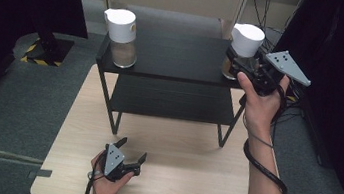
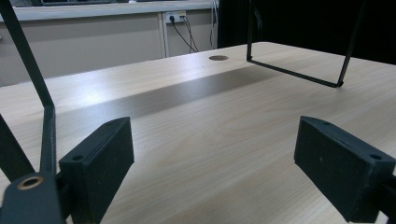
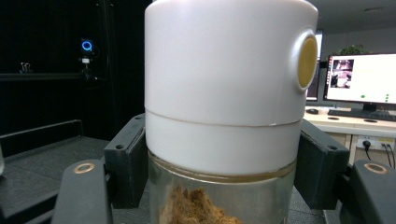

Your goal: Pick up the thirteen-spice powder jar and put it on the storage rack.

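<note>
Two glass jars with tall white lids and brown powder inside stand on the top of a black shelf (image 1: 178, 52). The left jar (image 1: 120, 32) is at the shelf's left end, free of any gripper. At the right end, my right gripper (image 1: 233, 64) is shut on the right jar (image 1: 246, 39), with the jaws pressed on both sides of the jar (image 3: 224, 84) at the base of its lid. I cannot tell whether that jar rests on the shelf or is raised. My left gripper (image 1: 131, 150) lies low on the wooden table (image 1: 183, 184), open, with nothing between its jaws.
The black shelf has a lower board and thin metal legs (image 2: 299, 74) that stand on the table (image 2: 210, 116). A round cable hole (image 2: 218, 58) lies near the table's far edge. Grey carpet and dark curtains surround the table. A desk with monitors (image 3: 359, 79) is in the background.
</note>
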Tool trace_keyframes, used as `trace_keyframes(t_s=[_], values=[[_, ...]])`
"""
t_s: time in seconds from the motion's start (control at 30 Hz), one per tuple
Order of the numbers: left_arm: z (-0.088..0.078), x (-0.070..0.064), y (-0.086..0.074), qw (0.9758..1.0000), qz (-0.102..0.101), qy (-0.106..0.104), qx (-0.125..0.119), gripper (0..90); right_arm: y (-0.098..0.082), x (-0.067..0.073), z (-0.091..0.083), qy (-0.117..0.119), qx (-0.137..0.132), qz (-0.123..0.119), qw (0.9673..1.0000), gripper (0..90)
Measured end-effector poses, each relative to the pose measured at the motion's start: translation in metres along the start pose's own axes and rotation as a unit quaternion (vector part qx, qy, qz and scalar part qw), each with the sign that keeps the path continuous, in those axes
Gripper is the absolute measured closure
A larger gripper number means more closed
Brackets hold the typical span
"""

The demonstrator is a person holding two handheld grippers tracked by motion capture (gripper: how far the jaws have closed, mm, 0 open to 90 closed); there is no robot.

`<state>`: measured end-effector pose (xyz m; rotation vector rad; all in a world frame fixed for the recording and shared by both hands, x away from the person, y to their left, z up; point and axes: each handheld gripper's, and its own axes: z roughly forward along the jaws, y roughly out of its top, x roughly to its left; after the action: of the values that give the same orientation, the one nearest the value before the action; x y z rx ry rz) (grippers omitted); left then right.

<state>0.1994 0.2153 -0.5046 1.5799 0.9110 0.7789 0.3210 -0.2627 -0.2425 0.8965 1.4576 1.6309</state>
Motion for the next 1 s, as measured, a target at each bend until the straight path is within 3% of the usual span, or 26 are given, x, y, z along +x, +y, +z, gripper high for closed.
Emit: trace_keyframes(t_s=[0.5,1.0], values=[[0.0002,0.0003,0.0004,1.0000,0.000,-0.001,0.001,11.4,-0.0021,0.0013,0.0051,0.001,0.003,-0.014,0.9999,30.9],[0.0000,0.0002,0.0000,1.0000,0.001,-0.001,0.000,11.4,-0.0023,0.0027,0.0094,-0.001,0.004,-0.007,1.0000,25.8]])
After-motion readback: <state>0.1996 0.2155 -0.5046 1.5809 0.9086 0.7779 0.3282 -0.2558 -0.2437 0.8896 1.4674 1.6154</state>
